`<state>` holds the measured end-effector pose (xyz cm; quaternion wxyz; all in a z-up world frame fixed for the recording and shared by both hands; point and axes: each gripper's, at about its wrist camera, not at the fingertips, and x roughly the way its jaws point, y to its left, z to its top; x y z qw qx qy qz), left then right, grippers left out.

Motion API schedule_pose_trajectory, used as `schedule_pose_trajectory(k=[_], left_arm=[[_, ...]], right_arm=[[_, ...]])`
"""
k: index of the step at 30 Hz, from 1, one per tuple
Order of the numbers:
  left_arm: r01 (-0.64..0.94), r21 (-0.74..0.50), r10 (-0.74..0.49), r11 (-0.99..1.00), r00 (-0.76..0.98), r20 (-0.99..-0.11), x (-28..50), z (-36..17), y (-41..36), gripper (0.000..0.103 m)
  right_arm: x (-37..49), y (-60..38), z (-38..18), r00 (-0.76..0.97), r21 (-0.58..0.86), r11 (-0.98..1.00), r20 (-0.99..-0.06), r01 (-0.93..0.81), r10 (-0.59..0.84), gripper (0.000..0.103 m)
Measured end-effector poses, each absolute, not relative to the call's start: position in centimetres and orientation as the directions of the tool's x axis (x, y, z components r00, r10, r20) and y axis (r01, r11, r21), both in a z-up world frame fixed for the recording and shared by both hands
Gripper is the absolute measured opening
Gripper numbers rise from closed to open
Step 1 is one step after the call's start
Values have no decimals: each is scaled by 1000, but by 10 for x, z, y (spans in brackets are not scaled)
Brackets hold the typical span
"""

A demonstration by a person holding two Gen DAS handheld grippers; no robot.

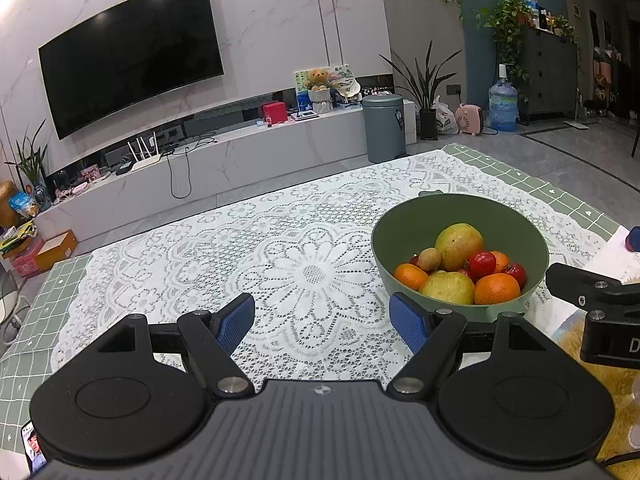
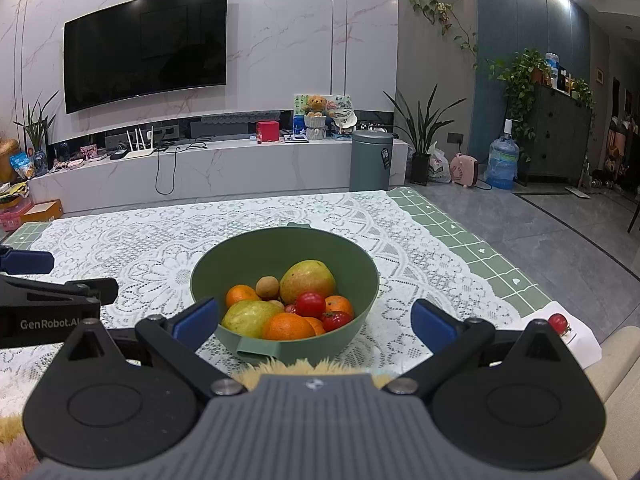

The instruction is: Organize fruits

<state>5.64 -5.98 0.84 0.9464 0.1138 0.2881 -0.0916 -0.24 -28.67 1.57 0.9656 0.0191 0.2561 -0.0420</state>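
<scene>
Both grippers idle, nothing held. Left gripper (image 1: 322, 322) has its ribbed blue fingers (image 1: 236, 322) spread wide over bare lace, lower middle of the left wrist view; right gripper (image 2: 316, 320) is just as wide apart, framing the green bowl (image 2: 360, 276) at centre of the right wrist view, probably lined up for a reach. Bowl is smooth matte plastic, deep and round, with a small tab handle on the near rim; it sits on a white perforated lace cloth (image 1: 304, 272) over a green checked cover on the tabletop. Piled inside: two large yellow-green fruits, the upper one (image 2: 307, 281) egg-shaped, glossy oranges (image 2: 289, 326), shiny red tomatoes (image 2: 310, 304), one small tan round fruit (image 2: 267, 286). One stray red tomato (image 2: 559, 323) lies on white paper near the tabletop edge, lower right of the right wrist view, well apart from the bowl, likely the leftover to collect.
</scene>
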Motion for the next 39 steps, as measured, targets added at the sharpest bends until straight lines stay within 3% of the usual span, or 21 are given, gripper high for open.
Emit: schedule_pose_trajectory(k=[39], left_arm=[[252, 143, -122, 957, 798, -590, 55, 8, -57, 88]], right_arm=[[-1, -288, 11, 864, 27, 996, -499, 91, -65, 99]])
